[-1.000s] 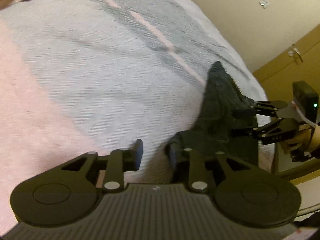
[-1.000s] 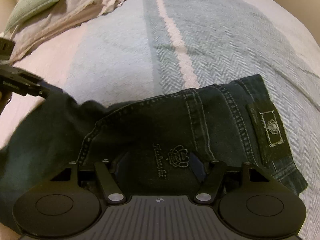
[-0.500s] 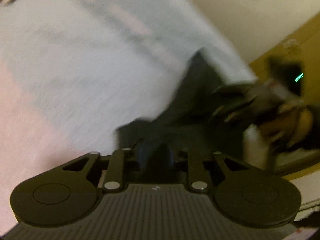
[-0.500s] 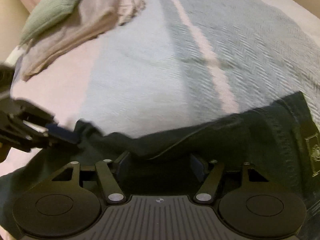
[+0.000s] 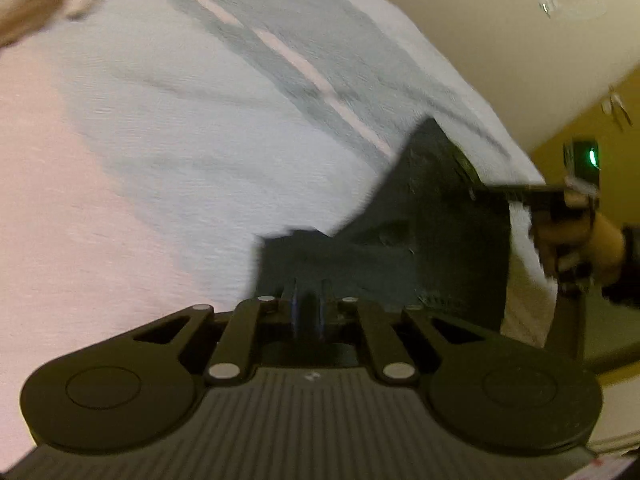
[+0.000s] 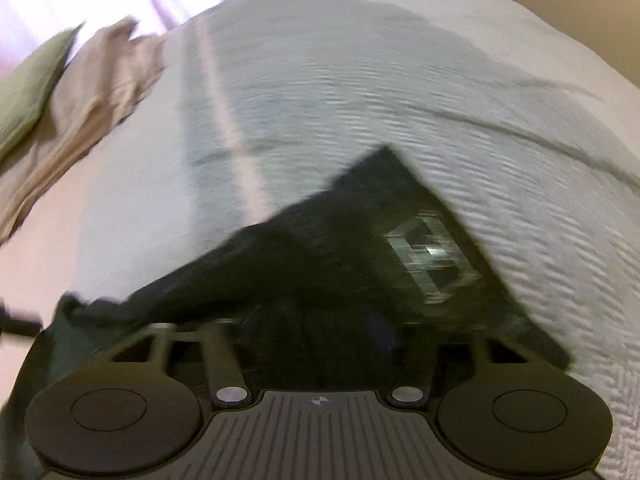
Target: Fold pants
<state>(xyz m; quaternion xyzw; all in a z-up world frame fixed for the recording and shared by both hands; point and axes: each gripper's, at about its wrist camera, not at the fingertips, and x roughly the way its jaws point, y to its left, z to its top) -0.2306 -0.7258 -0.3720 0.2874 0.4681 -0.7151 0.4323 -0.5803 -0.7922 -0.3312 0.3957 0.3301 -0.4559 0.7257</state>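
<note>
Dark denim pants (image 5: 424, 236) are held stretched between my two grippers over the bed. In the left wrist view my left gripper (image 5: 308, 308) is shut on one edge of the cloth, close to the camera. Far right in that view, a hand (image 5: 580, 236) holds my right gripper (image 5: 516, 192) at the other edge. In the right wrist view the pants (image 6: 320, 248) with their leather patch (image 6: 432, 256) cover my right gripper (image 6: 316, 320), whose fingers are sunk in thick folded fabric and grip it. My left gripper (image 6: 16, 320) shows blurred at the left edge.
The bed carries a pale blue-grey blanket (image 5: 208, 120) with a grey and pink stripe (image 5: 288, 52), and a pink sheet (image 5: 48, 208) on the left. A green pillow (image 6: 28, 88) and a beige cloth (image 6: 92, 92) lie at the head. A wall and wooden door (image 5: 600, 112) stand on the right.
My left gripper was open beside the pants and has shut on their edge. Both grippers have moved with the pants, which now hang stretched between them; the views are motion-blurred.
</note>
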